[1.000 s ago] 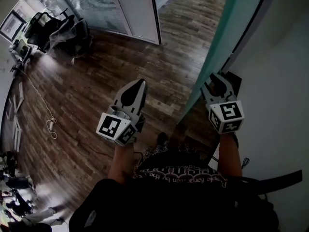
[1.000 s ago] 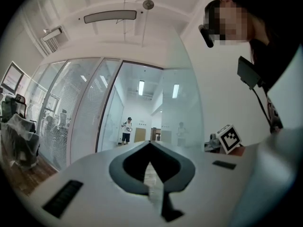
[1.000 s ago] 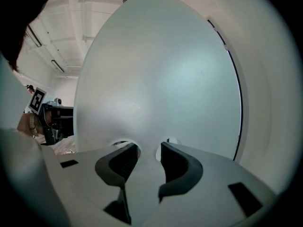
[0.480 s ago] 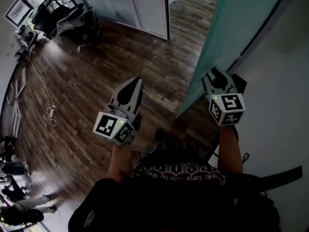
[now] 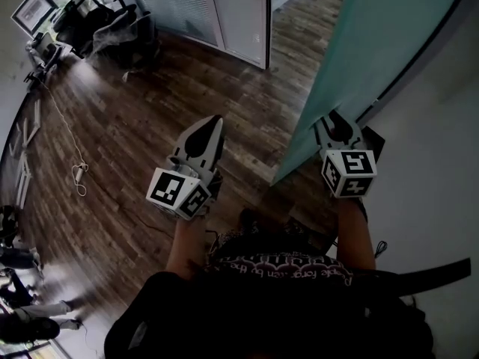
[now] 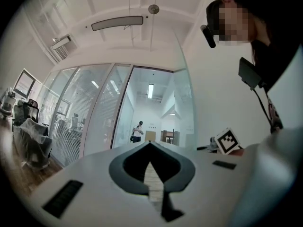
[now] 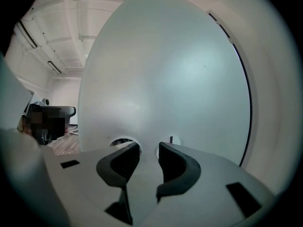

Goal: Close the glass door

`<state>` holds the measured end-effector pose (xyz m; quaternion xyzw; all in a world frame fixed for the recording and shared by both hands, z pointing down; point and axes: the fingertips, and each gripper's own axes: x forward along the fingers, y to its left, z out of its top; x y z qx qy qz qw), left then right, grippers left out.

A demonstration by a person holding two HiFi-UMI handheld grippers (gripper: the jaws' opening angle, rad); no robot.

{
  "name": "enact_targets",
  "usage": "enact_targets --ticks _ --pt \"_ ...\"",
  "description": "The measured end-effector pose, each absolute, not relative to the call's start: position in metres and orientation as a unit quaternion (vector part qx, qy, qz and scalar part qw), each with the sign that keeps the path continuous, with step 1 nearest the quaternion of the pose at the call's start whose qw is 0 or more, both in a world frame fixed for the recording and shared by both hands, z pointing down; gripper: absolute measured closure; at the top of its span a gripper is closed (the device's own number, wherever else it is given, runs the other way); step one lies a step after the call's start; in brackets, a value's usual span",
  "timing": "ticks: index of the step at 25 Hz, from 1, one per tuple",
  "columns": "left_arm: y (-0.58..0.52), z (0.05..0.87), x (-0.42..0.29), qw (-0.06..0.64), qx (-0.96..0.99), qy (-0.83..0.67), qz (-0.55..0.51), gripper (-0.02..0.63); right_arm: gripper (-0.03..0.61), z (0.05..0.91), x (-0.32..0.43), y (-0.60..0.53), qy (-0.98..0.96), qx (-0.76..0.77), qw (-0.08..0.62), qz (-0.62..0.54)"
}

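Note:
The frosted teal glass door (image 5: pixel 367 43) stands ajar at the right of the head view, its lower corner over the wood floor. My right gripper (image 5: pixel 334 118) is between the door and the white wall, with its tips at the door's face. In the right gripper view the door (image 7: pixel 180 70) fills the picture, with two round holes (image 7: pixel 174 140) just beyond the jaws. The right gripper (image 7: pixel 148 145) is open; its jaws have just been closing a little with nothing between the pads. My left gripper (image 5: pixel 213 120) hangs shut and empty over the floor, and its tips (image 6: pixel 149 143) meet.
A glass partition with blinds (image 5: pixel 187 6) runs along the far side. Covered office chairs (image 5: pixel 105 28) stand at the upper left. A cable (image 5: pixel 75 174) trails across the wood floor (image 5: pixel 150 126). The white wall (image 5: pixel 434 163) is close on the right. A person (image 6: pixel 137 130) stands far down the corridor.
Both hands have moved a short way forward. The right gripper has stayed at the door, and its jaws stand a little narrower than before. The left gripper has stayed shut.

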<state>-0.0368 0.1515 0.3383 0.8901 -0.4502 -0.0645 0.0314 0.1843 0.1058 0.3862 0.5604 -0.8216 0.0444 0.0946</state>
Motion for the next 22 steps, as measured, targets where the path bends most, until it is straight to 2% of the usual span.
enact_targets --ticks 22 --pt "0.076 0.339 -0.111 0.031 0.900 -0.431 -0.063 0.623 0.454 0.384 0.133 0.022 -0.798 0.597 0.070 0.030"
